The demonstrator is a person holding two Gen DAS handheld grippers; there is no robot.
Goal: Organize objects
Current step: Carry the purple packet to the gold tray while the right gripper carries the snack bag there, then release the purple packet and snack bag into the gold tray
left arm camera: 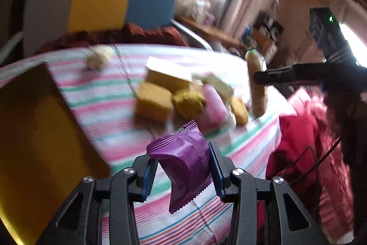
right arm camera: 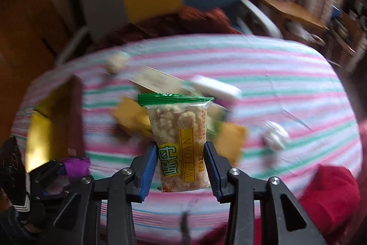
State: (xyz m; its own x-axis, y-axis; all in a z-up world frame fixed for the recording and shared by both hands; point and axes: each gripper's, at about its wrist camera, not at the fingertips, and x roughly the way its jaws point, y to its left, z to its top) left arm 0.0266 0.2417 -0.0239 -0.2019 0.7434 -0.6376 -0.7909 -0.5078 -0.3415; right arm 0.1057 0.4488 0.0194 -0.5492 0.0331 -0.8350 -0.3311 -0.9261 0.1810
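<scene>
Snack packet point(right arm camera: 181, 146) upright, green seal uppermost

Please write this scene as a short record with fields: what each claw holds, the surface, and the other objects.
left claw: shut on purple packet
right claw: shut on clear snack packet with a green top seal
surface: striped cloth
loose items: blurred yellow and pink packets in a pile mid-cloth
yellow box: at the cloth's left edge

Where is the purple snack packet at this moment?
The purple packet is held between the left tongs, lifted above the striped tablecloth, with the yellow box to its left.
</scene>
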